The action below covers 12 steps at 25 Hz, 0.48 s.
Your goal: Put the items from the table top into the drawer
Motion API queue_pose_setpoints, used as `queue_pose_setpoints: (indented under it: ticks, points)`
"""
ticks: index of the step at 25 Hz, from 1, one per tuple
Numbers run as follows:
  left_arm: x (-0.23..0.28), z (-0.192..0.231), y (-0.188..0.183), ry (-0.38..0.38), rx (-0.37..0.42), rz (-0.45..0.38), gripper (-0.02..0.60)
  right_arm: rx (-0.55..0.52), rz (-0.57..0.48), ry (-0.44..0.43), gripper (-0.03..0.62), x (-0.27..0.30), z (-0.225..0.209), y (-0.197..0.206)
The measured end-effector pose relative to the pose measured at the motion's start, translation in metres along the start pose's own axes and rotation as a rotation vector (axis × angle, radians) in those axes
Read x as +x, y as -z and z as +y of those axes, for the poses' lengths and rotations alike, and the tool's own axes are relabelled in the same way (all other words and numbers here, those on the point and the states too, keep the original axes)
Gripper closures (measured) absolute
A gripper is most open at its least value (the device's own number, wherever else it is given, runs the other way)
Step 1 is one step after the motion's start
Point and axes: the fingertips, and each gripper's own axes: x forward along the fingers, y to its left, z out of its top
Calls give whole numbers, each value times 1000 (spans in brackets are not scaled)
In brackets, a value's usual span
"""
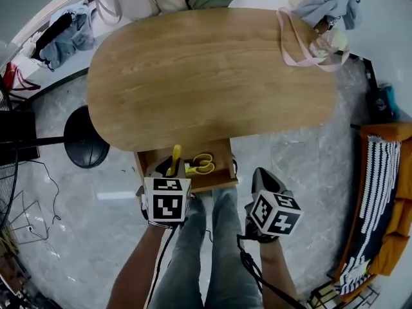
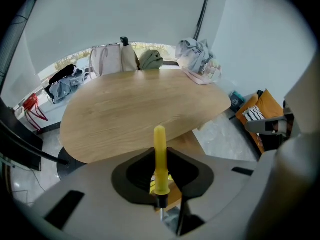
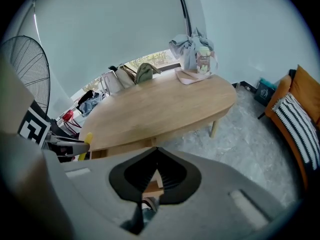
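Yellow-handled tool (image 2: 159, 156): count 1, clamped upright between the jaws of the left gripper (image 1: 172, 171), over the left part of the open drawer (image 1: 221, 152). The drawer (1) juts out from under the near edge of the oval wooden table (image 1: 212, 69). Inside it, right half: 1 pair of yellow-handled scissors (image 1: 203, 165). Right gripper (image 3: 154, 176): jaws pressed together, nothing between them, held right of the drawer. Only print seen: black-and-white square markers on the 2 gripper cubes. Far right of the table top: 1 pink-strapped bag (image 1: 315, 44).

Yellow pen (image 2: 160, 159) held over open drawer (image 1: 222, 152) w/ scissors (image 1: 201, 165) (yellow handles).
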Motion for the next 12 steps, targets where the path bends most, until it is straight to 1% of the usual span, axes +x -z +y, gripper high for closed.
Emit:
queue_pose_setpoints:
  ticks: [2,5,7,9,12]
  points:
    - [-1,-7,5,16,48,6,511,4,0,4,589,-3,0,6]
    - [-2,-17,12,35,151,23,511,18,-5,15,588,-8,-4,13]
    - [-2,-22,16,44,205,34,511,27,-9,22,588,-11,-6,16]
    - [-2,-24,19,53,229,42,511,35,-12,28,588,-14,-9,19]
    - [-1,-27,21,68,243,54,509,48,-16,37,589,-17,-13,23]
